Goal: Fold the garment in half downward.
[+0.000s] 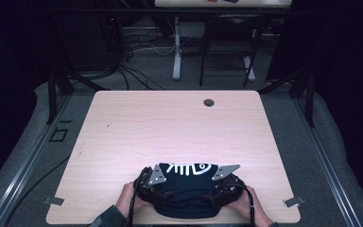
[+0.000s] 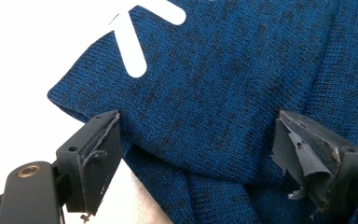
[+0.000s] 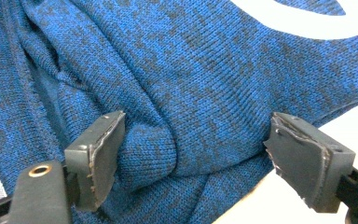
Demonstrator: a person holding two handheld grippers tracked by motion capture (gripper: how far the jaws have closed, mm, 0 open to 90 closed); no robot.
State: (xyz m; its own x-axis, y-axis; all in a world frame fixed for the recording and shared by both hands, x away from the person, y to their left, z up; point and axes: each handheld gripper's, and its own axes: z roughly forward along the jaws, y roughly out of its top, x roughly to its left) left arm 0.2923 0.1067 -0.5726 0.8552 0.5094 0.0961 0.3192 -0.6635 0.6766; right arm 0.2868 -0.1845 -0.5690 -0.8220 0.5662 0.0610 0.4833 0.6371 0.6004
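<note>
A pale wooden bench (image 1: 179,127) stands in a dark room, with cables on the floor behind it. A blue knitted sweater (image 1: 185,187) with a white fish-bone picture lies bunched at the near edge of the bench, in front of the person. The left hand-held gripper (image 2: 193,154) and the right hand-held gripper (image 3: 193,156) sit at its two sides. Both have their jaws apart, with the knit lying between them but not pinched. It looks like the sweater is being folded or laid flat. Next, each gripper likely needs to close on an edge of cloth.
</note>
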